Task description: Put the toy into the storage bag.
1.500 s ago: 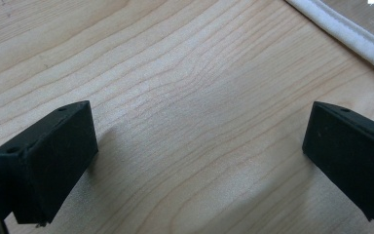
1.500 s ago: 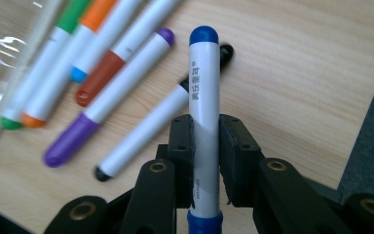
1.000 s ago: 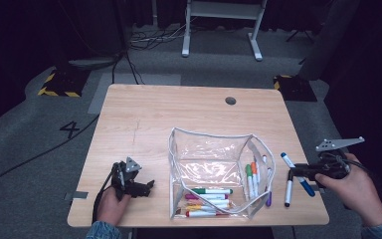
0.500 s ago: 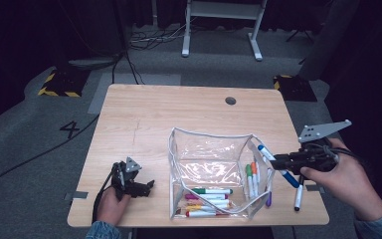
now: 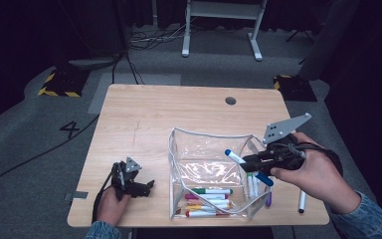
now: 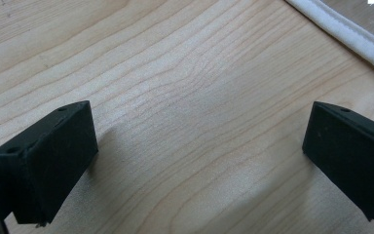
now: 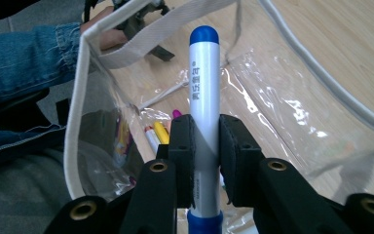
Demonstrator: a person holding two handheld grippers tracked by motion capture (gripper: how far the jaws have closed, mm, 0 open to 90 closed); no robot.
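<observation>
Right gripper view: jaws clamp mid-barrel on the blue-capped marker (image 7: 204, 92), poised over the clear pouch's (image 5: 199, 144) open mouth. Light, stiff, slick plastic, so a centred grip suits it. Left gripper (image 5: 142, 188) idles wide open on the tabletop (image 5: 149, 114).

The person wears blue denim sleeves (image 5: 365, 221) and carries two black claws, the left claw (image 5: 142, 187) and right claw (image 5: 248, 160) each topped by a grey three-cornered plate with small holes, trailing black cables, with brass-ringed screw holes on the right one's arms.
</observation>
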